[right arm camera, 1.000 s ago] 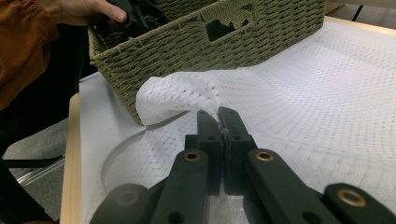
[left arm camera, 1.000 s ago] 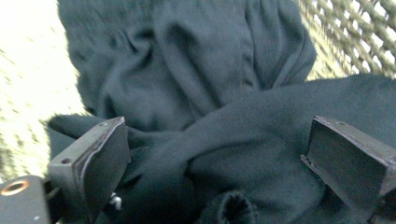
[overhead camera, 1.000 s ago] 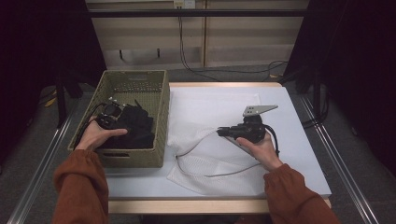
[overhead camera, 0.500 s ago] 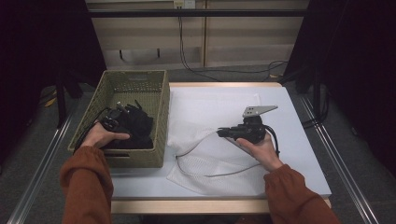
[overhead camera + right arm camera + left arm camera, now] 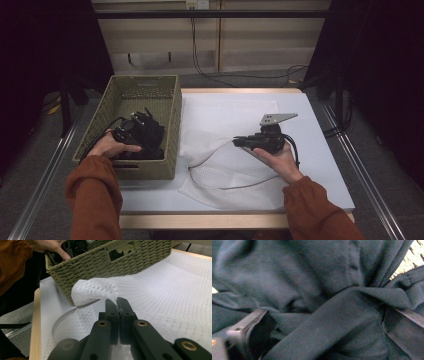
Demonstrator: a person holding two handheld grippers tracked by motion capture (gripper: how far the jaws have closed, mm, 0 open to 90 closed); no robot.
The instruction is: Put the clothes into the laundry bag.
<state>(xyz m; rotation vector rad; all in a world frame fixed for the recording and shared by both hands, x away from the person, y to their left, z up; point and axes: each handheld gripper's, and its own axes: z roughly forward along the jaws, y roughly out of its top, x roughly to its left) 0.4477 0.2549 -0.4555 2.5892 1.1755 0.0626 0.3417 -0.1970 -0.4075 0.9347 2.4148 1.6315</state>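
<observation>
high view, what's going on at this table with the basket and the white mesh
A person in rust-orange sleeves works with two handheld grippers. The right gripper is shut on a raised edge of the white mesh laundry bag, which lies spread on the white tabletop with that edge held up as if to open the bag. The left gripper is down inside the olive woven basket, its jaws pushed into the dark folded cloth; whether they have closed on it cannot be told.

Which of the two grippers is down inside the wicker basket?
The left gripper: it sits in the wicker basket on the dark cloth. The right gripper is out on the table, pinching the white mesh.
</observation>
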